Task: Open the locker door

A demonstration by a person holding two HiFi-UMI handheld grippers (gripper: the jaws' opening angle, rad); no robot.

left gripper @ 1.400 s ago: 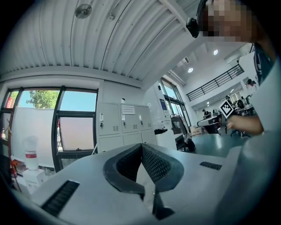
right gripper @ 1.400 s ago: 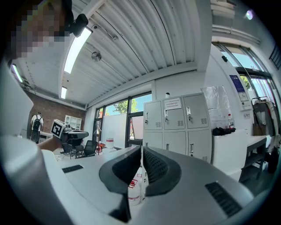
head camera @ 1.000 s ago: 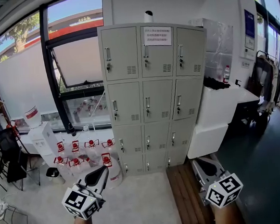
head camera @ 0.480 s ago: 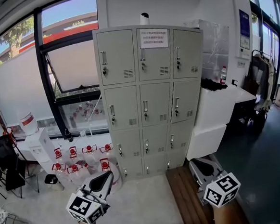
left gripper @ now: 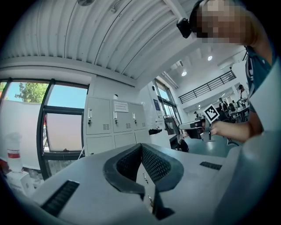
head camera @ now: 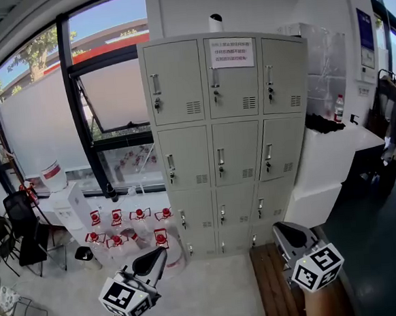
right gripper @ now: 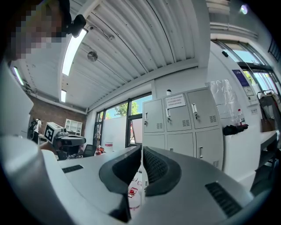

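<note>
We hold the left gripper [head camera: 159,254] low at the near left and the right gripper [head camera: 280,228] at the near right. Both have their jaws pressed together on nothing. The grey locker [head camera: 227,138] stands far ahead, well apart from them, with every door closed. Red-capped bottles [head camera: 128,227] stand to its left.

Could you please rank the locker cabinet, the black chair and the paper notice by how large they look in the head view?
1. Locker cabinet, by far the largest.
2. Black chair, clearly smaller.
3. Paper notice on the top middle door, the smallest.
</note>
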